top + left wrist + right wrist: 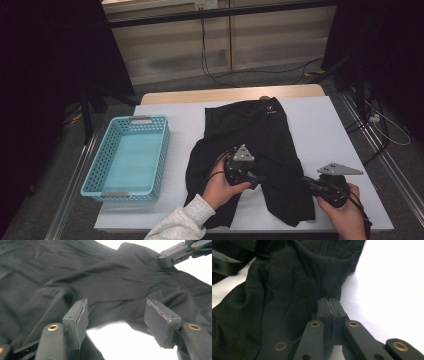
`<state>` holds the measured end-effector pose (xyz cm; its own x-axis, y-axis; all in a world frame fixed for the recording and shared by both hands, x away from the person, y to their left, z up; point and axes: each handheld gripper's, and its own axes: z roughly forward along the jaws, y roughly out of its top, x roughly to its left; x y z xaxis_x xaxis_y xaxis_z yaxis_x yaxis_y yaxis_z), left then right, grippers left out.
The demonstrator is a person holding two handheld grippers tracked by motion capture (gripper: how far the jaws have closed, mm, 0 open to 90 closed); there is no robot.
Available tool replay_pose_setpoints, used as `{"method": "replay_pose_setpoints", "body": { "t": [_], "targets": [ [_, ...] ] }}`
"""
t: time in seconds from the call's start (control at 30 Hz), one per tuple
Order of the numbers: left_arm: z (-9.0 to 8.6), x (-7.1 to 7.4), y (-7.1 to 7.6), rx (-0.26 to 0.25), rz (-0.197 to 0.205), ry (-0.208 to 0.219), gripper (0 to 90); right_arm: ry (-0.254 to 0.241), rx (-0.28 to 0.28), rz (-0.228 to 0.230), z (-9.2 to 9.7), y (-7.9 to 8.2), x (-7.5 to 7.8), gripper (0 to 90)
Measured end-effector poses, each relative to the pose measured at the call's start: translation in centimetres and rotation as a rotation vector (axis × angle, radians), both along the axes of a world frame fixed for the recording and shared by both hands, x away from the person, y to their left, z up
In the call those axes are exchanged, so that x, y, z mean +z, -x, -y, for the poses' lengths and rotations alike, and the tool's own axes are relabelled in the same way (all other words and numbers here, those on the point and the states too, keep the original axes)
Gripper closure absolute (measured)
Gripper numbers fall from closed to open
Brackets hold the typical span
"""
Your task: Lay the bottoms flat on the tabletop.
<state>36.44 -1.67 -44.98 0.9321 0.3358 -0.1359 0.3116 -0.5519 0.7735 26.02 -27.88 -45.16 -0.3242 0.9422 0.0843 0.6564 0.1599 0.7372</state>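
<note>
Over the black shorts (260, 150), both hands' (220, 187) jaws pointing inward.

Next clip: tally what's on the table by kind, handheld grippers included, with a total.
Black shorts, spread flat: 1
Light blue perforated basket, nothing in it: 1
Handheld grippers: 2 (left gripper open over the fabric; right gripper shut on the shorts' edge)
Total: 4

Black shorts (260, 150) carry a small white logo; left of the shorts, the perforated basket (97, 172) is turquoise; the worktop (325, 125) is white.
</note>
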Motion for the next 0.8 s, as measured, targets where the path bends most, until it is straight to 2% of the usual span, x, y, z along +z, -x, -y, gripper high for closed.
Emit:
{"method": "replay_pose_setpoints", "body": {
  "t": [0.07,0.1,0.17,0.2,0.23,0.3,0.37,0.4,0.47,0.53,0.57,0.63,0.8],
  "targets": [
    [0.5,-0.4,0.1,-0.018,0.006,-0.002,40.9,-0.003,0.009,-0.004,-0.2,0.0,-0.1,89.0],
    [0.7,-0.5,0.1,-0.028,0.0,-0.017,41.7,0.0,0.014,-0.006,-0.3,-0.1,-0.1,89.0],
    [1.0,-1.0,0.2,-0.042,-0.006,-0.021,44.8,-0.002,0.025,-0.009,-0.5,-0.2,-0.2,89.0],
    [1.1,-1.1,0.3,-0.043,-0.004,-0.039,47.7,0.001,0.027,-0.012,-0.6,-0.2,-0.2,88.9],
    [1.1,-1.3,0.2,-0.056,0.016,-0.062,53.6,0.002,0.033,-0.014,-0.7,-0.2,-0.3,88.8],
    [1.2,-1.4,0.3,-0.047,0.046,-0.066,63.2,0.003,0.036,-0.017,-0.8,-0.2,-0.3,88.6],
    [1.1,-1.1,0.3,-0.029,0.022,-0.083,74.1,0.005,0.039,-0.02,-0.9,-0.3,-0.4,88.6],
    [1.1,-1.0,0.2,-0.029,0.015,-0.082,80.4,0.007,0.041,-0.018,-0.9,-0.3,-0.4,88.7],
    [1.0,-1.0,0.2,-0.035,0.004,-0.08,84.8,0.001,0.043,-0.018,-1.0,-0.3,-0.3,88.8],
    [0.7,-0.8,0.0,-0.024,-0.008,-0.06,89.2,-0.002,0.043,-0.017,-1.0,-0.2,-0.2,89.0],
    [0.5,-0.5,-0.1,-0.018,-0.024,-0.057,89.6,-0.007,0.042,-0.015,-1.0,-0.2,-0.1,89.0],
    [0.1,-0.2,-0.3,-0.005,-0.056,-0.018,90.0,-0.015,0.038,-0.004,-0.8,-0.1,0.1,89.0],
    [-0.8,0.6,-0.8,0.012,-0.08,0.01,90.0,-0.039,0.029,0.013,-0.3,0.0,0.5,89.0]
  ]
}}
